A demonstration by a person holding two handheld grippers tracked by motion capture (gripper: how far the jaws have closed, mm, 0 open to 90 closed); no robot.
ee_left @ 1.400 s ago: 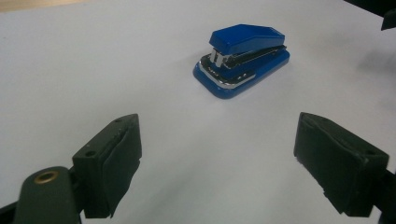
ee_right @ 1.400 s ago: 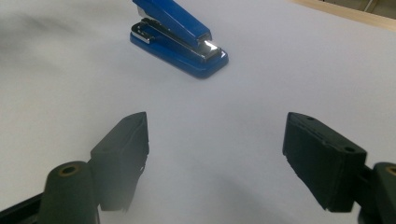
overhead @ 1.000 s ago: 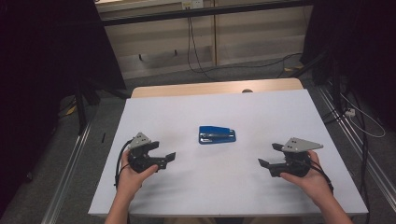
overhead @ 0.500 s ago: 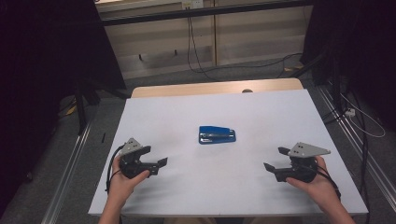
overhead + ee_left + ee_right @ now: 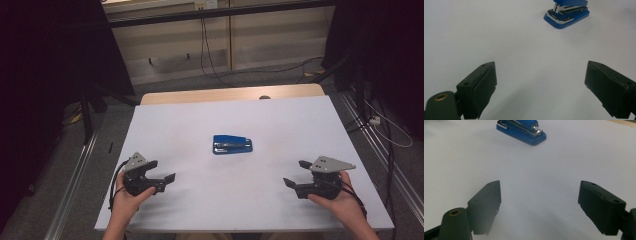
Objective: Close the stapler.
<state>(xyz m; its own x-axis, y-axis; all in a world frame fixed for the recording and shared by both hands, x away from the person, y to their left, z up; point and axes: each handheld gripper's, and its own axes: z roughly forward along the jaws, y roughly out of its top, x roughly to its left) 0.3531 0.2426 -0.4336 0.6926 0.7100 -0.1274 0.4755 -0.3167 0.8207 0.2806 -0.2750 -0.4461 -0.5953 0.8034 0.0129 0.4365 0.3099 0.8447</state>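
Observation:
A blue stapler [image 5: 232,144] lies flat in the middle of the white table [image 5: 225,115]. My left gripper [image 5: 170,181] is held low near the front left, open, nothing between its jaws. My right gripper [image 5: 296,175] is near the front right, open and empty as well. Both point inward toward the stapler, which stays well apart from each. In the left gripper view the stapler [image 5: 567,13] sits far ahead, up and right of centre, beyond my left gripper [image 5: 541,87]. The right gripper view has the stapler [image 5: 521,131] ahead at upper left, past my right gripper [image 5: 540,206].
The white sheet covers a wooden tabletop whose far strip [image 5: 230,94] stays bare. Metal rails [image 5: 75,185] run along the floor on both sides. Cables [image 5: 220,65] trail over the floor behind the table. Dark curtains [image 5: 50,60] hang at left and right.
My left gripper has drifted down and left toward the table's front left corner. My right gripper has slid slightly toward the front edge. The stapler has stayed in place.

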